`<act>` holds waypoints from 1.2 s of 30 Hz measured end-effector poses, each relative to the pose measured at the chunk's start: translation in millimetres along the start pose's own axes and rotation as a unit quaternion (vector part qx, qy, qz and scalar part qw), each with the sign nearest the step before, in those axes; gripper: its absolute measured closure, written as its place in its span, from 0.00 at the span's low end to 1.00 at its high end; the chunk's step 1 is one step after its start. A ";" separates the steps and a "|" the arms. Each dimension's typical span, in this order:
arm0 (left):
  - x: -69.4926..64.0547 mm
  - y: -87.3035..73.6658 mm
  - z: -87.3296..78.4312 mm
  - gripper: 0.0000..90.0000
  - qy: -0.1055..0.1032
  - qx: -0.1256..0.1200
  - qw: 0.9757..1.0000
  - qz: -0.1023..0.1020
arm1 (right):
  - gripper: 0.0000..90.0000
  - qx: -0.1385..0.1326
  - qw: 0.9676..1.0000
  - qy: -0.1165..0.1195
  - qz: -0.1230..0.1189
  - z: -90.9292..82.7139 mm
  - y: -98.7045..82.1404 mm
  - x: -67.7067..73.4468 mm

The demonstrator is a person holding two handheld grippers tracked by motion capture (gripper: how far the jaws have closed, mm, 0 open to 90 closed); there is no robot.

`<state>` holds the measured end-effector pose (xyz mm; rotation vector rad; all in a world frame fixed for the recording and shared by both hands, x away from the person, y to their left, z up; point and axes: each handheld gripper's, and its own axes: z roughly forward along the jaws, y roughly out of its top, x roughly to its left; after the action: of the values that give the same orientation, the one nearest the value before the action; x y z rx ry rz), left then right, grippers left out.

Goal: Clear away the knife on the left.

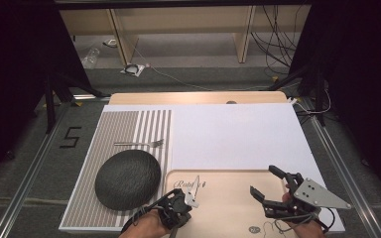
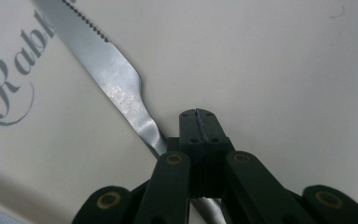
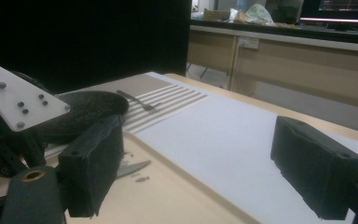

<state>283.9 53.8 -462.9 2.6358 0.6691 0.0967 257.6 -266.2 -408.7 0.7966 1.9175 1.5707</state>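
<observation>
Left gripper view: knife (image 2: 121, 88) handle pinched between fingers (image 2: 189, 126)

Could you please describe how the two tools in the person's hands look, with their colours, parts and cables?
The left tool and the right tool are both black, each with two jointed jaws, brass-coloured pivot pins and blocky black pads. The right one carries a grey three-cornered plate with small dark screws. Thin dark cables trail from it.

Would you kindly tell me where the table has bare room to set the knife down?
The widest free patch is the white sheet, right of the striped placemat and beyond the tray. The placemat is crowded by the fork and dark plate; the tray's near end holds both grippers and the knife.
</observation>
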 end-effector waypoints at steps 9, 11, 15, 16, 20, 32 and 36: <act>7.1 -4.6 -2.9 0.99 0.008 0.006 1.000 -0.010 | 0.20 0.001 1.000 -0.002 0.001 0.0 -0.1 -0.2; 8.3 -5.3 -3.4 0.99 0.008 0.006 1.000 -0.012 | 0.20 0.001 1.000 -0.002 0.001 0.1 -0.1 -0.2; 11.0 -6.5 -4.0 0.99 0.007 0.007 1.000 -0.015 | 0.20 0.001 1.000 -0.002 0.001 -0.1 -0.1 -0.2; 11.4 -6.7 -4.1 0.99 0.009 0.007 1.000 -0.016 | 0.20 0.001 1.000 -0.003 0.001 -0.2 0.0 -0.3; 12.7 -7.5 -4.8 0.99 0.010 0.010 1.000 -0.017 | 0.20 0.001 1.000 -0.003 0.002 -0.2 -0.1 -0.4; 16.8 -10.5 -7.0 0.99 0.009 0.018 1.000 -0.022 | 0.20 0.000 1.000 -0.002 0.002 -0.3 0.0 -0.5; 18.2 -12.0 -7.9 0.99 0.008 0.022 0.999 -0.023 | 0.20 0.001 1.000 -0.003 0.002 -0.3 0.1 -0.5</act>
<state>293.3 74.8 -461.2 2.6618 0.7460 0.0910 257.7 -266.8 -408.5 0.8039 1.9143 1.5679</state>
